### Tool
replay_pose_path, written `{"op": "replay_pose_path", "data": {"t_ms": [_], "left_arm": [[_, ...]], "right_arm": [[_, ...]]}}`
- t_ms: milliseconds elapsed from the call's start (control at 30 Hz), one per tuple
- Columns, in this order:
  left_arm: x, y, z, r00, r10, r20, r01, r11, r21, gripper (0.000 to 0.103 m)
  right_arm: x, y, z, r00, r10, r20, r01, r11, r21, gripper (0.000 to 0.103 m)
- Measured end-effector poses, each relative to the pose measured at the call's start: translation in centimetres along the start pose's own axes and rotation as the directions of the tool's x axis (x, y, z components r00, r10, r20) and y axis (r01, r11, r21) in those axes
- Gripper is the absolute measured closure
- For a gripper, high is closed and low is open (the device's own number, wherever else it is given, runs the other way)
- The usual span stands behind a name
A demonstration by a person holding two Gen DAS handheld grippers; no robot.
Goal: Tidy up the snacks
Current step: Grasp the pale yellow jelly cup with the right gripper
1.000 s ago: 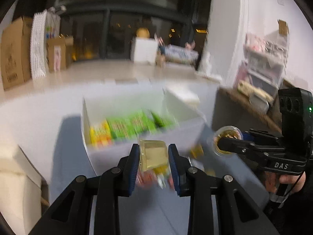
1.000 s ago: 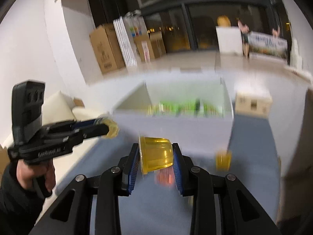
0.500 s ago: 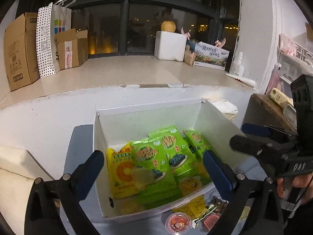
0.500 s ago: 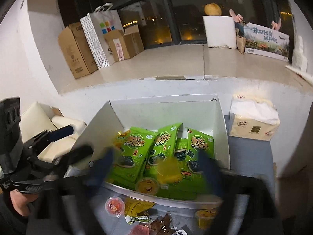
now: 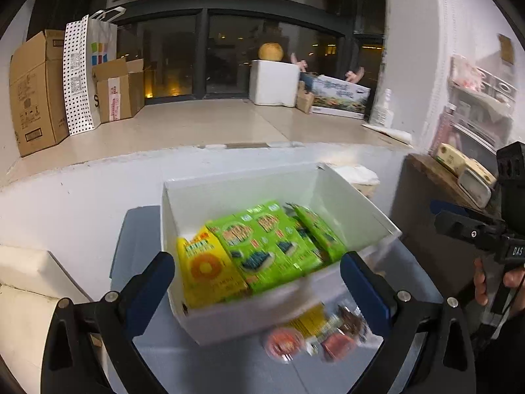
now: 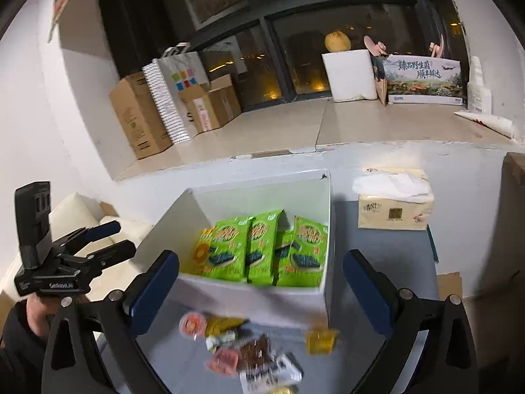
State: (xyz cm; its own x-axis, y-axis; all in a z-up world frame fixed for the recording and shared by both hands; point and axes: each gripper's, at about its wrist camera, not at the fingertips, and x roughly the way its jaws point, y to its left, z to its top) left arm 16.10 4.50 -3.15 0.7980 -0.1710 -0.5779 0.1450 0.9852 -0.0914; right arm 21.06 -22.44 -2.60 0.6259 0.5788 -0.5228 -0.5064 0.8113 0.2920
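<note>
Snacks split two ways: green packs (image 6: 262, 246) and a yellow pack (image 5: 206, 272) stand on edge inside the white box (image 6: 259, 193), packed upright and side by side, likely so more fit; loose pieces lie on the grey table (image 6: 377, 256) just in front of the box: an orange-lidded cup (image 6: 192, 323), a yellow jelly cup (image 6: 321, 339), a brown wrapped piece (image 6: 257, 349), other small wrappers too blurred to name.

Left gripper (image 5: 256, 282) and right gripper (image 6: 261, 279) have both just been opening; jaws now stand wide, nothing between them, each hovering over the box's near wall and the loose pile.

Writing: pack print too blurred to read. "DAS" shows on the right gripper's body in the left view. Tissue box (image 6: 393, 210) sits right of the box, label illegible.
</note>
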Motion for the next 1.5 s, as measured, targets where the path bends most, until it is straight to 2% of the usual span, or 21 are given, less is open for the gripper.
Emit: {"op": "replay_pose_path", "data": {"t_ms": [67, 167, 367, 467, 533, 800, 867, 900, 933, 1000, 1033, 1100, 1333, 1500], "left_arm": [[-1.2, -0.6, -1.7, 1.000, -0.022, 0.008, 0.022, 1.000, -0.004, 0.000], [-3.1, -1.7, -5.8, 0.996, -0.086, 0.019, 0.086, 0.996, -0.009, 0.000], [-4.0, -2.7, -12.2, 0.995, -0.093, -0.022, 0.091, 0.992, -0.083, 0.000], [-3.6, -2.9, -13.7, 0.996, -0.065, -0.058, 0.060, 0.995, -0.080, 0.000], [-3.4, -2.9, -14.1, 0.995, -0.074, -0.074, 0.068, 0.994, -0.089, 0.000], [-3.3, -2.9, -15.0, 0.994, -0.070, -0.086, 0.061, 0.993, -0.103, 0.000], [-3.2, -2.7, -15.1, 0.994, -0.071, -0.089, 0.061, 0.992, -0.108, 0.000], [-3.2, -2.7, -15.1, 0.993, -0.073, -0.092, 0.062, 0.992, -0.110, 0.000], [-3.2, -2.7, -15.1, 0.993, -0.071, -0.093, 0.061, 0.992, -0.110, 0.000], [-3.1, -2.7, -15.2, 0.993, -0.071, -0.095, 0.061, 0.992, -0.114, 0.000], [-3.0, -2.7, -15.2, 0.993, -0.074, -0.097, 0.062, 0.991, -0.116, 0.000], [-2.8, -2.6, -15.2, 0.992, -0.073, -0.099, 0.061, 0.991, -0.120, 0.000], [-0.4, -2.1, -13.8, 0.991, -0.063, -0.120, 0.048, 0.991, -0.121, 0.000], [4.0, -1.8, -11.5, 0.987, -0.020, -0.159, 0.007, 0.997, -0.076, 0.000]], "right_arm": [[-1.2, 0.1, -2.1, 1.000, -0.001, -0.023, 0.000, 1.000, -0.019, 0.000], [-2.5, 0.0, -6.1, 0.998, -0.028, -0.059, 0.028, 1.000, -0.003, 0.000], [-2.2, 0.0, -13.1, 0.990, -0.081, -0.117, 0.083, 0.996, 0.014, 0.000], [-0.9, -0.3, -14.3, 0.982, -0.105, -0.154, 0.108, 0.994, 0.014, 0.000], [-0.2, -0.1, -14.5, 0.981, -0.108, -0.162, 0.111, 0.994, 0.006, 0.000], [2.9, 0.1, -14.5, 0.972, -0.129, -0.197, 0.124, 0.992, -0.039, 0.000], [3.9, 0.1, -14.4, 0.971, -0.109, -0.213, 0.102, 0.994, -0.041, 0.001], [4.2, 0.1, -14.3, 0.971, -0.094, -0.222, 0.088, 0.995, -0.039, 0.010], [4.6, 0.1, -14.2, 0.969, -0.093, -0.230, 0.087, 0.996, -0.037, 0.031], [5.3, 0.0, -14.2, 0.957, -0.121, -0.262, 0.116, 0.993, -0.038, 0.058], [5.4, -0.1, -14.2, 0.957, -0.128, -0.261, 0.124, 0.992, -0.033, 0.066], [5.3, -0.3, -14.1, 0.960, -0.099, -0.261, 0.099, 0.995, -0.016, 0.067], [3.4, 0.4, -14.1, 0.973, -0.080, -0.218, 0.080, 0.997, -0.011, 0.068], [1.0, 1.6, -13.7, 0.983, -0.065, -0.172, 0.065, 0.998, -0.005, 0.068]]}}
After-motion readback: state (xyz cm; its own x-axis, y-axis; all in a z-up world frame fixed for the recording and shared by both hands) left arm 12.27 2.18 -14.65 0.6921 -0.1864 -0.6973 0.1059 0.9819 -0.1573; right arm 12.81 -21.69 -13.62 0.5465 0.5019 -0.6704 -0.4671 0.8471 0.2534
